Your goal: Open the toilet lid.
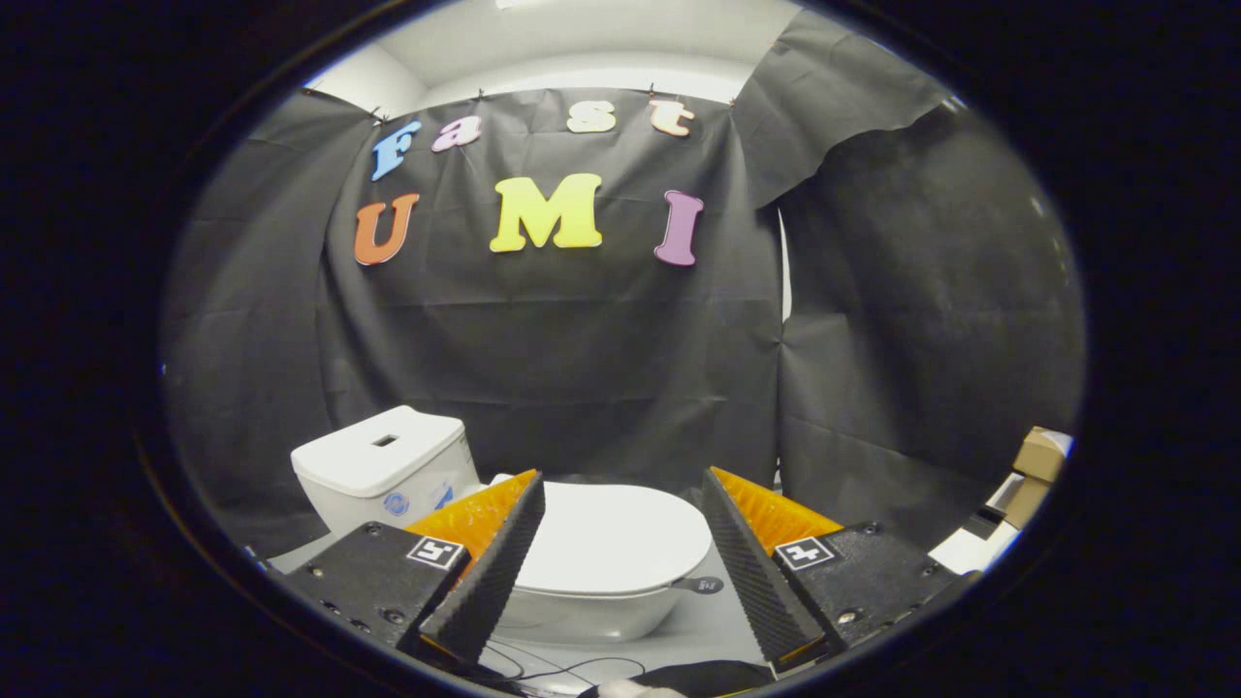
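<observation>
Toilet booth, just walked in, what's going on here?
A person is holding a handheld tool aimed at a white toilet set against the booth's black cloth wall. The tool's fingers are spread open, holding nothing, with the closed toilet lid showing between and beyond them. The tank sits behind it. The lid is not yet raised, and the tool has not touched it.

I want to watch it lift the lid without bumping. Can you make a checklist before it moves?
1. Smooth white toilet lid down flat, ready to lift: ok.
2. Gripper jaws open: ok.
3. Lid framed between the jaws, just beyond them: ok.
4. Jaws touching the lid: not ok, still apart.
5. Small dark tab at the lid's front rim reachable: cannot tell.
6. White tank behind leaves swing room: cannot tell.
</observation>
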Available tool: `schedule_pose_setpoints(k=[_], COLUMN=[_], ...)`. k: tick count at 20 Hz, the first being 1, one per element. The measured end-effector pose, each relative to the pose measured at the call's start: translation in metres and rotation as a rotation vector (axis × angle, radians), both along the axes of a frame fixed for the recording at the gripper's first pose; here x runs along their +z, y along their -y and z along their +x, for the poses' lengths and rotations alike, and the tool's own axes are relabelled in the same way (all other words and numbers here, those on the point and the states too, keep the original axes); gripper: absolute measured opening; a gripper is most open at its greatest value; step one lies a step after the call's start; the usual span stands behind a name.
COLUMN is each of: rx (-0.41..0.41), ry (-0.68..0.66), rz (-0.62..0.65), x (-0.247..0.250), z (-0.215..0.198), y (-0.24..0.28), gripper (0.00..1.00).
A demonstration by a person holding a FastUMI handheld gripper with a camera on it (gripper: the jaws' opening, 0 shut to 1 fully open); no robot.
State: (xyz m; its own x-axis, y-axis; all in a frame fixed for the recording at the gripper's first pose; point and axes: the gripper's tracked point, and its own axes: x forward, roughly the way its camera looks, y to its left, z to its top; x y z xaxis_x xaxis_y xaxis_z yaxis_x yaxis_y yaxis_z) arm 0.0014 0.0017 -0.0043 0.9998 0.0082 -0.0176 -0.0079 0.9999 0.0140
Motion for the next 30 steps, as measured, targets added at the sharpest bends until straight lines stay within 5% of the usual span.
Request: schedule_pose_setpoints(k=[16, 23, 30], rx=[0.053, 0.027, -0.018], ry=[-0.032, -0.210, -0.389], rz=[0.164, 0.337, 0.681], x=[0.012, -0.070, -0.166], z=[0.094, 0.151, 0.173], y=[0.062, 0.102, 0.128], gripper=[1.00, 1.00, 0.99])
